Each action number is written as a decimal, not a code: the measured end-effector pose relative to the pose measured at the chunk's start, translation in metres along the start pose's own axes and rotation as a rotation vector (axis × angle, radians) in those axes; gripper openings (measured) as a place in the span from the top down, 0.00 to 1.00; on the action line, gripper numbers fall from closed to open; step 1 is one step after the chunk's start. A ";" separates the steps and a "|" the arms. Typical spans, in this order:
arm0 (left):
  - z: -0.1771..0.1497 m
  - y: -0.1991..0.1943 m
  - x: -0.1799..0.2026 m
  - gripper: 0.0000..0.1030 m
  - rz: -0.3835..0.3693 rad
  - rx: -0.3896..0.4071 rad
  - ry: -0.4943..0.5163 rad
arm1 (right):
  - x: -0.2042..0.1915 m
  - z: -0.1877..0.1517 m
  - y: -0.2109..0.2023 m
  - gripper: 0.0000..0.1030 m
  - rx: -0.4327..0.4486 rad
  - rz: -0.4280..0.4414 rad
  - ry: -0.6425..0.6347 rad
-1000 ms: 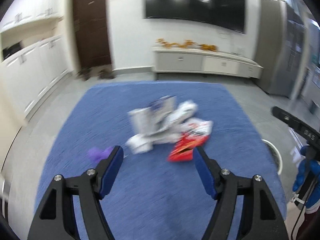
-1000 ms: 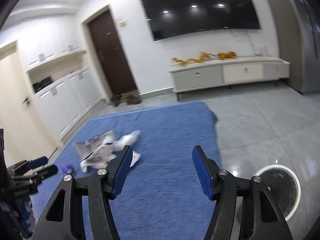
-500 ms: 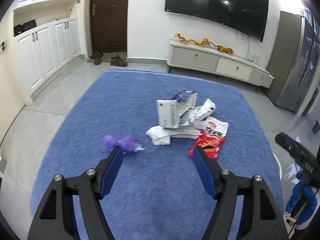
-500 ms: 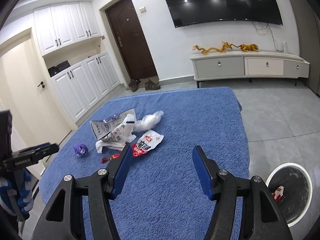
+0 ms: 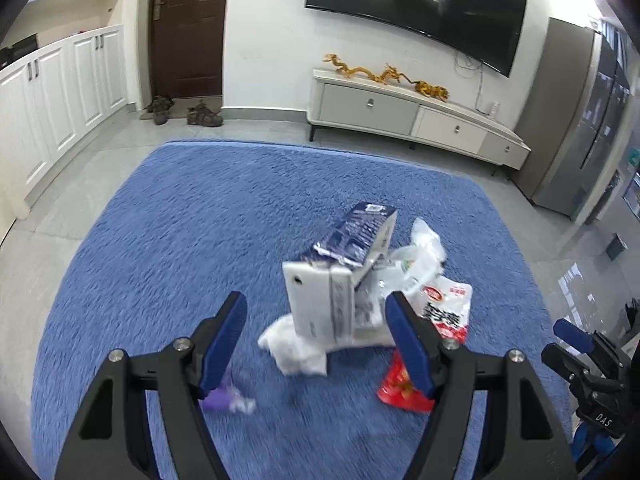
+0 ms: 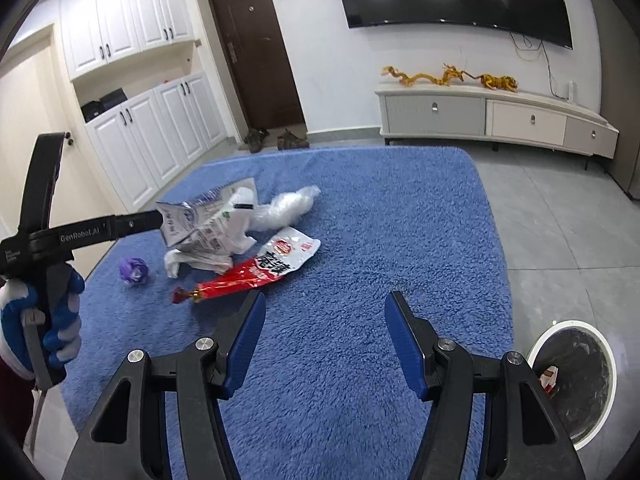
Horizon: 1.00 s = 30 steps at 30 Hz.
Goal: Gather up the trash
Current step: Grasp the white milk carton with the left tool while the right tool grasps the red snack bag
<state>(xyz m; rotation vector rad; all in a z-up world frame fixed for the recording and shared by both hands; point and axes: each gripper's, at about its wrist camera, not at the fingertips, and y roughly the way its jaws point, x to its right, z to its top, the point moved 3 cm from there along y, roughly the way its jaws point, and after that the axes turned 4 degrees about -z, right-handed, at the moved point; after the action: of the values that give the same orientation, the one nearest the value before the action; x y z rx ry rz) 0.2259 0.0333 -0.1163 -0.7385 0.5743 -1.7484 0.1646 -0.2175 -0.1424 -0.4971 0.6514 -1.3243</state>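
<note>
From my left gripper (image 5: 316, 344) I look straight at the trash heap on the blue rug (image 5: 192, 232): a torn blue-and-white carton (image 5: 340, 276) propped over crumpled white plastic (image 5: 298, 346), a red-and-white snack bag (image 5: 436, 344) to its right partly behind my right finger, and a purple wad (image 5: 224, 398) just by my left finger; its jaws stand wide with nothing between them. Only the right-wrist view shows me the white-rimmed bin (image 6: 576, 380) on the tiles off the rug's corner, well apart from the heap, with a scrap already inside; it also shows the left gripper from the side, reaching to the carton (image 6: 188, 224), and the gloved hand (image 6: 44, 320) holding it. My right gripper (image 6: 324, 340) is spread wide too, over bare rug, near the snack bag (image 6: 264, 268). Compared with half a second ago, the left gripper has closed in on the heap, which now fills more of its view, and the purple wad (image 6: 134, 270) has slid down beside the finger.
</note>
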 end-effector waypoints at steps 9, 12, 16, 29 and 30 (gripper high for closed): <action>0.013 0.035 -0.036 0.34 -0.147 0.000 -0.053 | -0.015 0.012 0.030 0.41 -0.049 -0.002 0.022; 0.015 0.034 -0.044 0.38 -0.151 0.001 -0.086 | -0.024 0.022 0.036 0.41 -0.048 0.047 0.031; 0.015 0.028 -0.044 0.41 -0.128 -0.023 -0.081 | -0.035 0.027 0.034 0.41 -0.022 0.103 0.050; 0.004 0.035 -0.048 0.41 -0.230 -0.102 -0.178 | -0.041 -0.009 0.055 0.41 -0.162 0.256 0.213; 0.005 0.037 -0.050 0.41 -0.255 -0.104 -0.200 | -0.041 -0.010 0.060 0.41 -0.176 0.264 0.232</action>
<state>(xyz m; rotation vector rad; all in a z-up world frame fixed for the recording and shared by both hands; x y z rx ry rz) 0.2643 0.0707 -0.1487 -1.0855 0.4520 -1.8588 0.1957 -0.1659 -0.1836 -0.3856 0.9974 -1.0871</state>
